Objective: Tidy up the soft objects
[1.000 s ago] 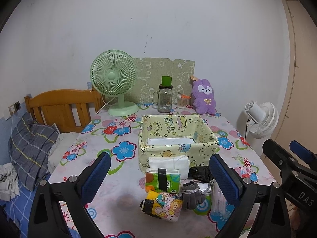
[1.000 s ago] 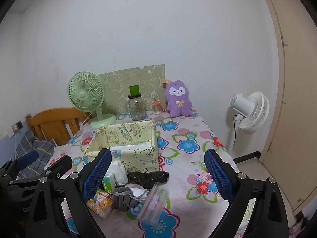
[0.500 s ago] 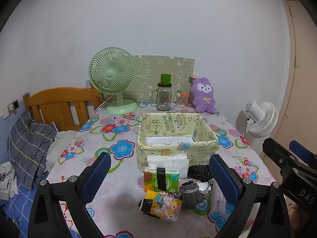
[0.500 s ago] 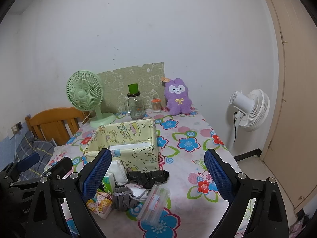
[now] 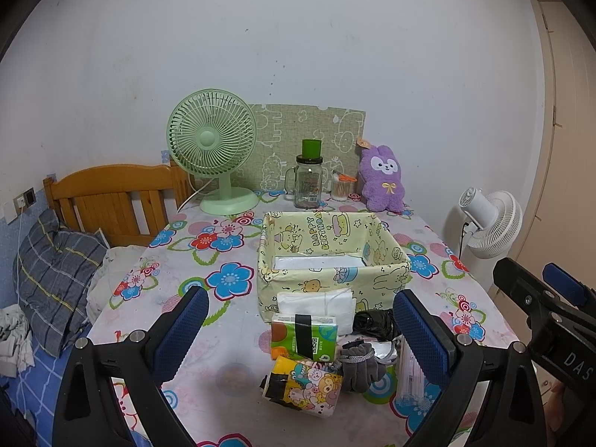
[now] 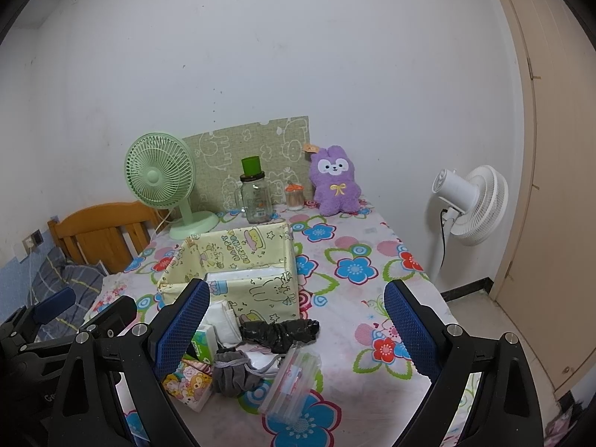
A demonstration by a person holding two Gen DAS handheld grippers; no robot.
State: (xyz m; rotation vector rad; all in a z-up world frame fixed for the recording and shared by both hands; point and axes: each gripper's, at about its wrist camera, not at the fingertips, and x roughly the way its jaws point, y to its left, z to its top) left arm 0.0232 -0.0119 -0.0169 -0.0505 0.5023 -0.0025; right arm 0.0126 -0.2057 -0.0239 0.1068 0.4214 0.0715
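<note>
A yellow cartoon-print fabric box (image 5: 331, 273) (image 6: 238, 283) stands mid-table. In front of it lies a pile: white folded tissues (image 5: 316, 300), a green tissue pack (image 5: 303, 337) (image 6: 203, 342), a cartoon-print tissue pack (image 5: 303, 385) (image 6: 184, 383), a grey drawstring pouch (image 5: 359, 365) (image 6: 232, 370), a black crumpled bag (image 5: 372, 322) (image 6: 279, 331) and a clear plastic bag (image 6: 290, 381). My left gripper (image 5: 298, 339) is open and empty above the pile. My right gripper (image 6: 294, 331) is open and empty to the pile's right.
At the table's back stand a green desk fan (image 5: 214, 149), a glass jar with green lid (image 5: 309, 178), a cotton-swab jar (image 5: 342, 186) and a purple plush bunny (image 5: 383, 178). A white floor fan (image 6: 469, 201) is right of the table, a wooden headboard (image 5: 111, 193) left.
Both grippers have risen slightly, so the table and the pile sit a little lower in both views. Both stay open and nothing on the table has moved.
</note>
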